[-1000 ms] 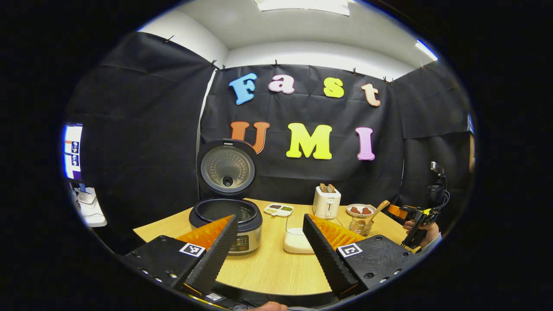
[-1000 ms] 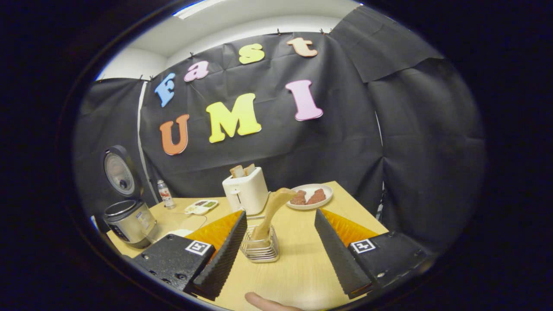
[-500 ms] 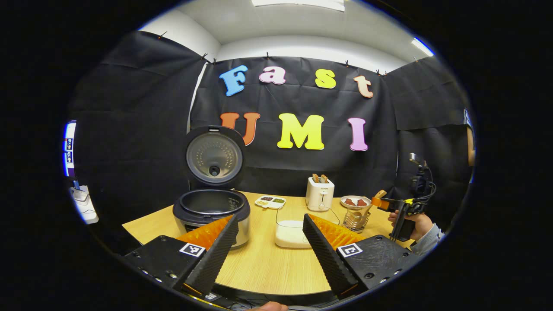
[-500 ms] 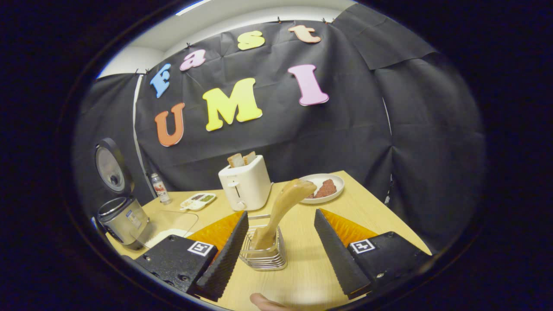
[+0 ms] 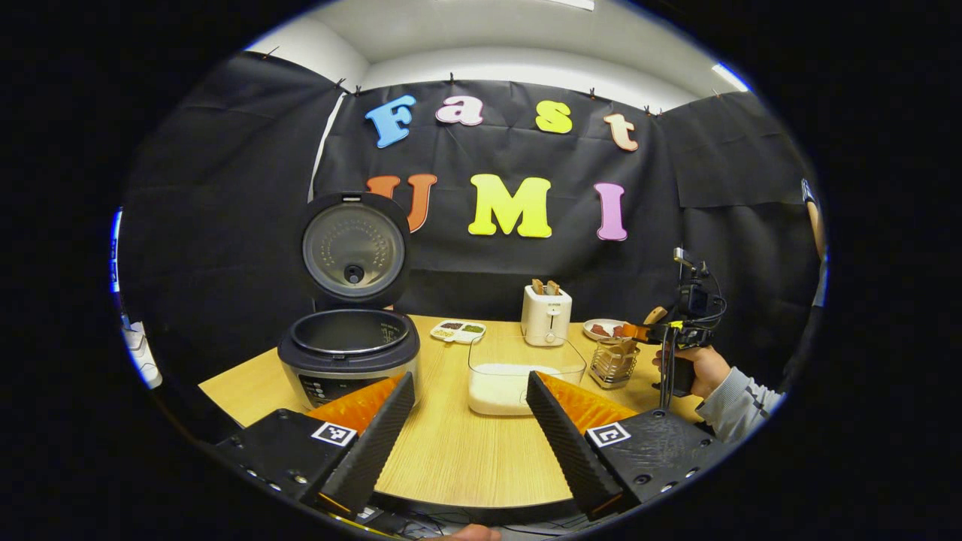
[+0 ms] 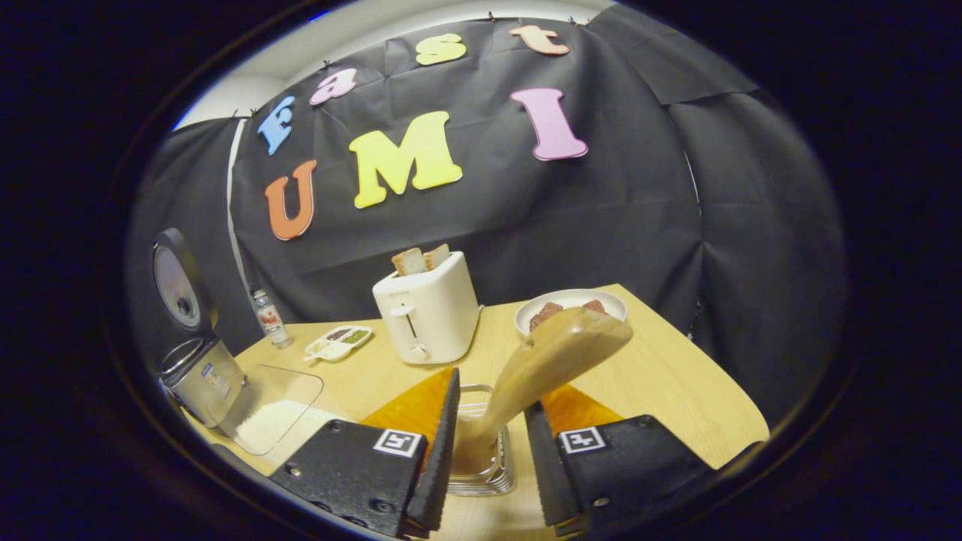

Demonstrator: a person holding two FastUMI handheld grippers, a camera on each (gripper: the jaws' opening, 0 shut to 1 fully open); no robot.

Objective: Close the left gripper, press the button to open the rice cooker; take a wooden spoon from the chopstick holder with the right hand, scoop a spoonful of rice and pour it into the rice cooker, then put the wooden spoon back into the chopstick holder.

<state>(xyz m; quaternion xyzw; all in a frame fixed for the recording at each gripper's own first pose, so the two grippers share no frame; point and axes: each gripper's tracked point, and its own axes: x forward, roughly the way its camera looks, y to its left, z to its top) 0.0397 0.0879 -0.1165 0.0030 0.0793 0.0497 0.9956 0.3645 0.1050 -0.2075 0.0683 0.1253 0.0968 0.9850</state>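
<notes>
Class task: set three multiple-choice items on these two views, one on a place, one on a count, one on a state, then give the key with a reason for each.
1. Where does the wooden spoon stand?
A. in the chopstick holder
B. in the rice cooker
C. on the plate

2. How many bread slices show in the toaster?
A. none
B. two
C. four

3. The rice cooker's lid is
A. shut
B. raised
C. lying on the table

Key: 1 A, the spoon's lower end sits in the wire holder. 2 B, two slices stick up from the slots. 3 B, the lid stands upright above the open pot.
</notes>
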